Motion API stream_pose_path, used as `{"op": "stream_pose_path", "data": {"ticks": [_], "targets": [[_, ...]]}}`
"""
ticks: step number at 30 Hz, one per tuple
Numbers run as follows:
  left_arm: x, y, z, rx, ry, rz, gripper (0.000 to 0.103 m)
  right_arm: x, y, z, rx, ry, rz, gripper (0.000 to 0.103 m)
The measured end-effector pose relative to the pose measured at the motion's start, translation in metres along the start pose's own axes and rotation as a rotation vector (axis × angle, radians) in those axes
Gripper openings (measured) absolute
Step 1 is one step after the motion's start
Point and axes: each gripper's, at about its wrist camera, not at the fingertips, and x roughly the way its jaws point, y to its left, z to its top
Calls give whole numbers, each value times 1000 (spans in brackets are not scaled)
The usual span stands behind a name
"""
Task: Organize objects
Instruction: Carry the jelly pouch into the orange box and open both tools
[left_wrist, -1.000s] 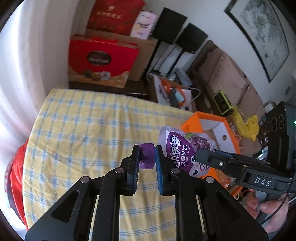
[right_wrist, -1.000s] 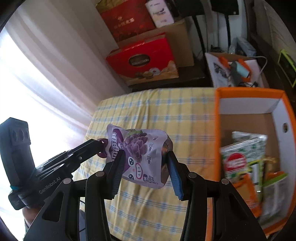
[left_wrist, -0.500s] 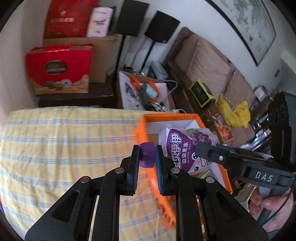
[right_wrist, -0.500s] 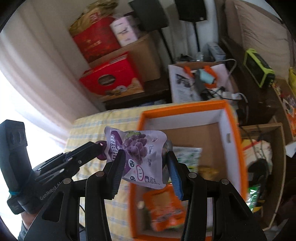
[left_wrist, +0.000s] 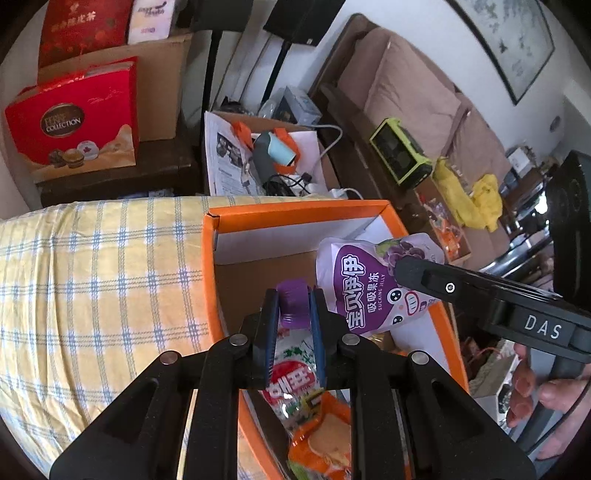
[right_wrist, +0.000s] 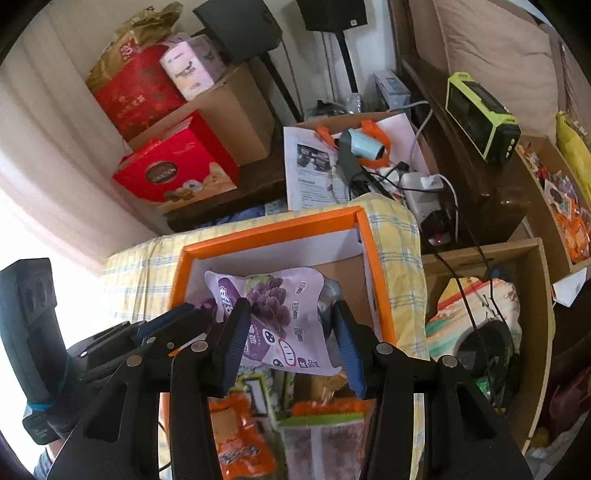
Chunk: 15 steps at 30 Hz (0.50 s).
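Note:
A purple grape jelly pouch (left_wrist: 364, 280) (right_wrist: 275, 310) hangs in the air over the orange cardboard box (left_wrist: 295, 212) (right_wrist: 271, 229). My left gripper (left_wrist: 293, 314) is shut on the pouch's purple screw cap (left_wrist: 293, 302). My right gripper (right_wrist: 291, 341) is shut on the pouch's body, one pad on each side. The right gripper's arm, marked DAS (left_wrist: 491, 306), crosses the left wrist view from the right. Snack packets (left_wrist: 295, 384) (right_wrist: 240, 435) lie in the box below the pouch.
The box sits on a table under a yellow checked cloth (left_wrist: 92, 280) (right_wrist: 397, 236). Behind it are a red gift box (left_wrist: 74, 122), cardboard cartons, a paper bag with a hair dryer (right_wrist: 364, 146), a power strip and a green device (right_wrist: 480, 114). Wooden crates (right_wrist: 532, 266) stand at right.
Both grippers carried the pouch sideways from above the checked cloth to above the orange box. The grips on cap and pouch stayed the same.

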Motion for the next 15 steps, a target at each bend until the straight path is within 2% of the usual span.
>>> {"op": "stream_pose_path", "data": {"ticks": [11, 14, 15], "targets": [[28, 2, 12, 23, 45, 44, 16, 24, -16, 9, 29, -20, 10, 48], [27, 3, 14, 30, 48, 41, 16, 24, -14, 9, 21, -38, 13, 52], [25, 5, 14, 32, 49, 37, 19, 23, -14, 9, 19, -43, 20, 55]]}}
